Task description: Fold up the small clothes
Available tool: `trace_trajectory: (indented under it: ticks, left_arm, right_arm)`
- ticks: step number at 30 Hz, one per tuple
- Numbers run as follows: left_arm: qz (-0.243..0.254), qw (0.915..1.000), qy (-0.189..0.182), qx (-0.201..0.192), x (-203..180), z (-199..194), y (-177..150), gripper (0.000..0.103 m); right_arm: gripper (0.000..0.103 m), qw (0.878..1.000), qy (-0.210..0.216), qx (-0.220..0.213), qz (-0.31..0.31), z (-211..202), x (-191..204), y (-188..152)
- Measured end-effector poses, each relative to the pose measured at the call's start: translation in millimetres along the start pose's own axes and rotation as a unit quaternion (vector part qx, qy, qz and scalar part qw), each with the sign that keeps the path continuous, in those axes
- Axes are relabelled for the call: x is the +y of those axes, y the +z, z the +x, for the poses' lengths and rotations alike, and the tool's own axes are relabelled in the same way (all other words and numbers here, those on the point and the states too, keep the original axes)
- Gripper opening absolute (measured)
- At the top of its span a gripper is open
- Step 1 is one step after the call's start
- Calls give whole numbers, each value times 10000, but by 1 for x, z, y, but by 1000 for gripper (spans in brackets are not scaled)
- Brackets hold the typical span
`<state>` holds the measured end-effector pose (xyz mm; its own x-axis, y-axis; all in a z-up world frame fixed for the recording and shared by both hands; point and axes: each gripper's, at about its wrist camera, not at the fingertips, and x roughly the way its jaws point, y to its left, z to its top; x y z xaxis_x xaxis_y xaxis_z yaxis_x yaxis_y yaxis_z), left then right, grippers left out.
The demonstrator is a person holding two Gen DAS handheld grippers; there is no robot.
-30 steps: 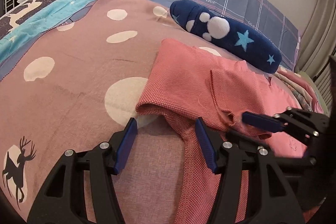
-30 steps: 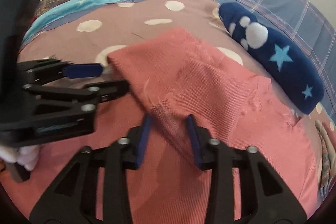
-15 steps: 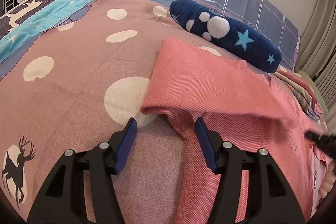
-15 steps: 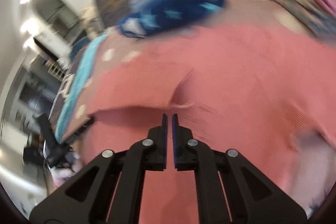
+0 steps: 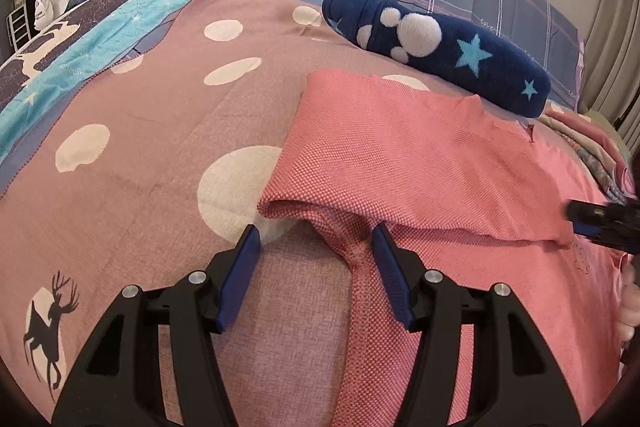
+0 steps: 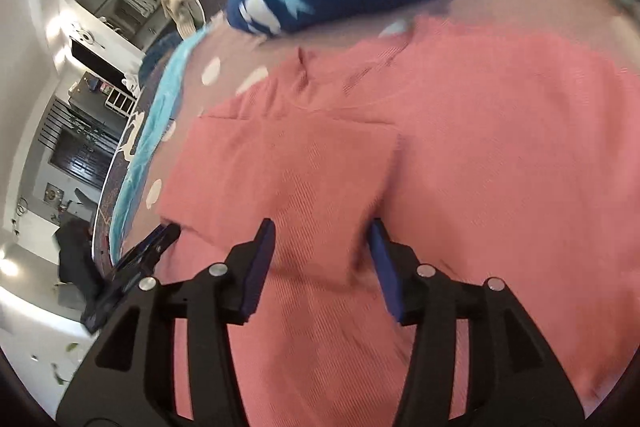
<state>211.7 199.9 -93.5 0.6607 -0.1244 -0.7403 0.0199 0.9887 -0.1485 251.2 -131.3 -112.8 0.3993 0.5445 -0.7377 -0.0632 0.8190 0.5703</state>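
1. The left gripper [image 5: 314, 247] holds its jaws apart over the bedspread [image 5: 160, 131], clamping nothing; the folded corner of the pink shirt [image 5: 420, 163] lies just ahead between the blue pads.
2. The right gripper [image 6: 320, 247] is opening, its pads straddling the folded flap without pressing it (this view is blurred).
3. The shirt lies flat across the bed, its long axis running left to right, neckline toward the navy star pillow [image 5: 440, 47] just beyond it.
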Motion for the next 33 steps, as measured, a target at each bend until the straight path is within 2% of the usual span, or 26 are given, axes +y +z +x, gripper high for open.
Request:
trace_trajectory:
  ticks: [1,2,3,5,6,9,11,13,15,18,20,24,26,27,28,29,31,33]
  left_arm:
    - [-14,10000,15,-9,1,0,1,59]
    - [-34,10000,55,-28,2,-1,2,59]
    - [-75,9999,134,-39,4,0,4,59]
    - [-178,9997,161,-8,9,1,4,59]
    - [-204,9997,145,6,10,3,4,59]
    - [-72,9995,297,2,4,4,3,59]
    - [40,9991,423,-1,-1,4,2,59]
    - [100,9990,428,-12,-3,4,2,59]
    - [147,9989,435,-25,-5,4,1,59]
    - [135,9991,408,-40,-6,3,0,59]
    - [118,9992,373,-58,-5,2,0,59]
    - [9,9997,215,-132,-2,-2,-1,59]
    - [-118,9992,62,-388,3,-16,-2,52]
    - [-173,9977,-145,-643,4,-29,-3,39]
    - [-207,9961,-260,-817,3,-40,-3,19]
    - [-213,9947,-295,-966,0,-50,-2,13]
    - [-53,9925,-529,-1105,-12,-65,6,12]
    - [278,9910,-744,-1077,-33,-67,16,12]
  right_arm:
    - [23,9999,-66,-75,29,8,3,2]
    - [7,9996,-200,-196,-45,8,9,1]
    - [5,9993,-263,-241,-116,9,14,3]
    - [5,9983,33,-573,-49,-11,19,2]
    - [4,9969,41,-784,-112,-25,22,1]
    - [4,9881,-165,-1483,-373,-78,21,-5]
    - [4,9827,-545,-1736,-332,-106,5,-7]
    - [5,9822,-809,-1692,-125,-115,-19,-10]
    - [5,9881,-824,-1286,163,-104,-45,-14]
    - [13,9907,-988,-890,288,-86,-64,-25]
    - [15,9893,-1073,-942,287,-85,-67,-30]
    - [20,9832,-1223,-1347,156,-107,-56,-34]
    - [20,9805,-1262,-1504,-46,-118,-46,-36]
    - [20,9815,-1162,-1513,-164,-121,-41,-39]
    - [20,9841,-971,-1451,-335,-122,-34,-42]
    - [20,9867,-785,-1345,-474,-120,-28,-45]
    - [23,9912,-539,-1058,-577,-106,-24,-50]
    - [25,9929,-759,-828,-402,-86,-31,-50]
